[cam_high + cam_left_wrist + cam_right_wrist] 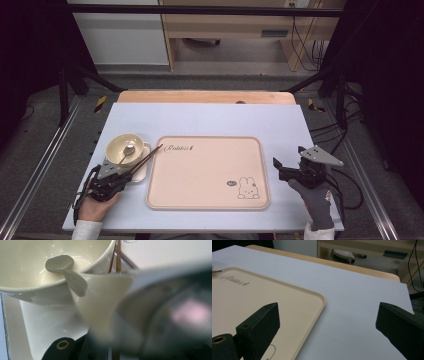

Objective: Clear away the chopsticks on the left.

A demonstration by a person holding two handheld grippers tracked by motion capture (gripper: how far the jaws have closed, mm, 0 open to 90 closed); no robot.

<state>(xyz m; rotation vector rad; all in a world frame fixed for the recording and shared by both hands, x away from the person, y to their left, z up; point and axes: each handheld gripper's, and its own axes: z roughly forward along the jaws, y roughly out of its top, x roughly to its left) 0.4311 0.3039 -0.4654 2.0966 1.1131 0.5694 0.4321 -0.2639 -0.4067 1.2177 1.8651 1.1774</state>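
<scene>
At the table's near left, the left gripper is clamped on the spoon handle in the bowl; its own view shows chopsticks behind. Right gripper hangs wide, empty, beside the tray.

Only readable thing here is the script word "Rabbit" printed dark near the top left corner of the beige tray; you can catch it in the right gripper view too. The tiny speech bubble beside the bunny drawing is too small to read.
</scene>
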